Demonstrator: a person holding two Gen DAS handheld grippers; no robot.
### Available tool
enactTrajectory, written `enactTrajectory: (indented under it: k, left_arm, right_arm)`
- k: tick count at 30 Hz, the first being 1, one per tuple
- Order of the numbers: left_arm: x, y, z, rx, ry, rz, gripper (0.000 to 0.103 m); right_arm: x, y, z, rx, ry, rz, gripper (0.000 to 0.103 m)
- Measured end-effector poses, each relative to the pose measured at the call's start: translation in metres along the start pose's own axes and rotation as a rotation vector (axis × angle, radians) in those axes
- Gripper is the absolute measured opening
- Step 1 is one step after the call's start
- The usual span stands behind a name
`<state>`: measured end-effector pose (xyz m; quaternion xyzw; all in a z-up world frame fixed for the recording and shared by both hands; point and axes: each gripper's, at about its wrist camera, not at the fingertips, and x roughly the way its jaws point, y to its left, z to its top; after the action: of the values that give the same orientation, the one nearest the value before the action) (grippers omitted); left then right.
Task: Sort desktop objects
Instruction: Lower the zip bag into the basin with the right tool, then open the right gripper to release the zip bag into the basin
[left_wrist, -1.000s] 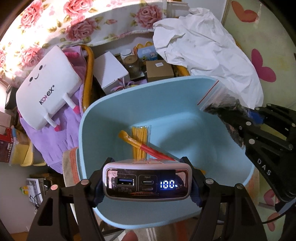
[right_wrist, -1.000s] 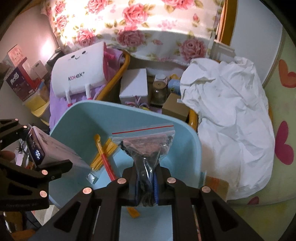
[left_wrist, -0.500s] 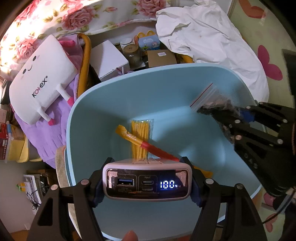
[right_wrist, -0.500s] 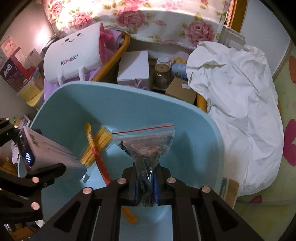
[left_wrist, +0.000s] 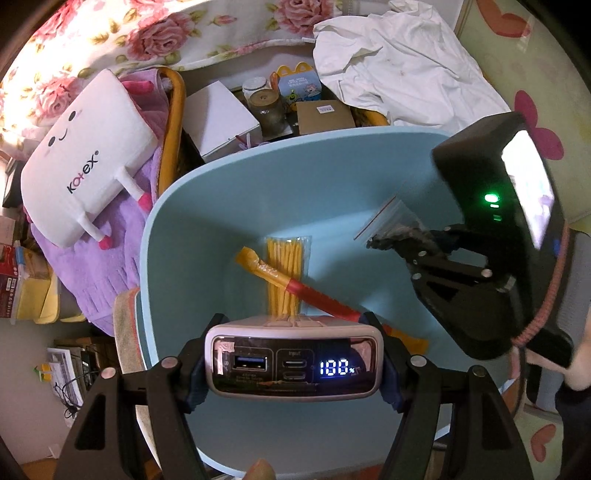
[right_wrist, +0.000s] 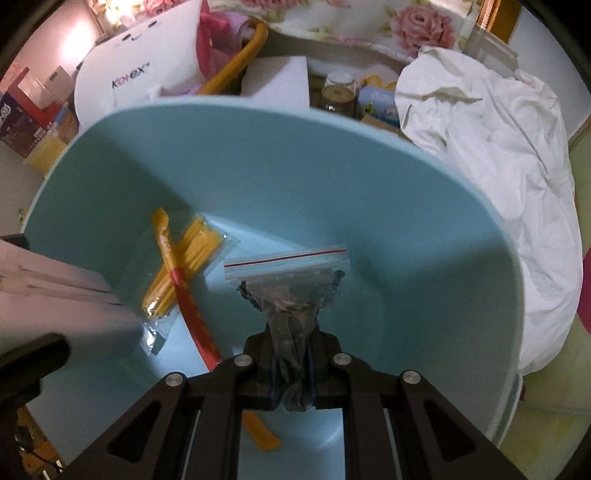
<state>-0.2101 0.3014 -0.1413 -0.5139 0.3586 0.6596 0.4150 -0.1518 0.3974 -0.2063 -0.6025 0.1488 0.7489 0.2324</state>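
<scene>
A light blue plastic bin (left_wrist: 332, 173) fills both views, its wall also in the right wrist view (right_wrist: 332, 177). My left gripper (left_wrist: 293, 363) is shut on a white power bank (left_wrist: 293, 363) whose display reads 100%, held over the bin's near side. My right gripper (right_wrist: 291, 373) is shut on a clear zip bag of dark pieces (right_wrist: 291, 280), held inside the bin; it also shows in the left wrist view (left_wrist: 397, 230). On the bin floor lie a packet of yellow sticks (left_wrist: 286, 273) and an orange-red sachet (left_wrist: 306, 291).
Behind the bin are a white Kotex plush (left_wrist: 88, 158) on purple cloth, a white box (left_wrist: 218, 114), a jar (left_wrist: 264, 103), a brown box (left_wrist: 325, 116) and crumpled white cloth (left_wrist: 399, 62). A floral cloth runs along the back.
Both grippers have moved forward and down into the bin. The right gripper with the zip bag has gone deeper and now looms larger in the left wrist view.
</scene>
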Motion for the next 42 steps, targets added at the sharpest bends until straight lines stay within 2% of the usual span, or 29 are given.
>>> enactTrajectory:
  k: [17, 23, 26, 28, 32, 34, 37, 42]
  left_arm:
    - [-0.002, 0.001, -0.002, 0.008, -0.005, 0.003, 0.075]
    - [0.000, 0.001, -0.001, 0.009, -0.002, 0.005, 0.075]
    - [0.000, 0.000, 0.000, 0.010, -0.001, 0.007, 0.075]
    - [-0.001, 0.000, 0.000, 0.013, -0.001, 0.007, 0.075]
    - [-0.002, -0.001, 0.000, 0.017, -0.001, 0.007, 0.075]
    - [-0.003, -0.001, 0.000, 0.018, -0.002, 0.005, 0.075]
    - [-0.003, 0.000, 0.000, 0.019, -0.001, 0.004, 0.075]
    - [-0.003, -0.002, 0.000, 0.024, -0.001, 0.003, 0.075]
  right_arm:
    - [0.048, -0.002, 0.006, 0.008, 0.212, 0.052, 0.012]
    - [0.053, -0.005, 0.004, 0.033, 0.246, 0.057, 0.015]
    - [0.050, -0.004, 0.002, 0.029, 0.240, 0.048, 0.031]
    - [0.047, -0.002, 0.001, 0.022, 0.230, 0.032, 0.048]
    - [0.037, 0.001, -0.002, 0.012, 0.202, 0.007, 0.061]
    - [0.028, -0.001, -0.005, 0.023, 0.181, 0.005, 0.074]
    - [0.012, -0.003, -0.010, 0.041, 0.145, 0.008, 0.080]
    - [-0.025, -0.005, -0.026, 0.054, 0.073, 0.051, 0.080]
